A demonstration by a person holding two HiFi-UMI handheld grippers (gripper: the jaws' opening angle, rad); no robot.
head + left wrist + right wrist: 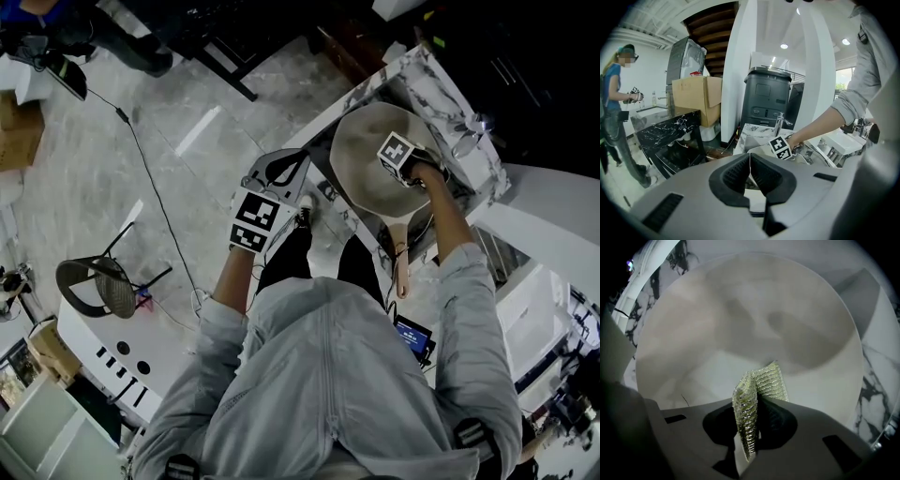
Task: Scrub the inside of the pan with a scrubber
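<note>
Pan (370, 155) was a wide, round, pale beige one with a smooth matte inside. It sat in the marble-veined sink (448, 89), with its long light handle (401, 267) poking out past the sink's near edge. My right claw (757, 423) was down inside the pan, clenched on the scrubber (752, 404), a folded pad of glittery yellow-green mesh with ribbed rows, pinched upright between the dark pads. The scrubber's top edge was close to the pan's inner surface, but I couldn't tell if it actually touched. Left claw (750, 166) hung off the sink's left side, well clear of the pan, jaws pressed together on nothing, just a thin seam between them.
</note>
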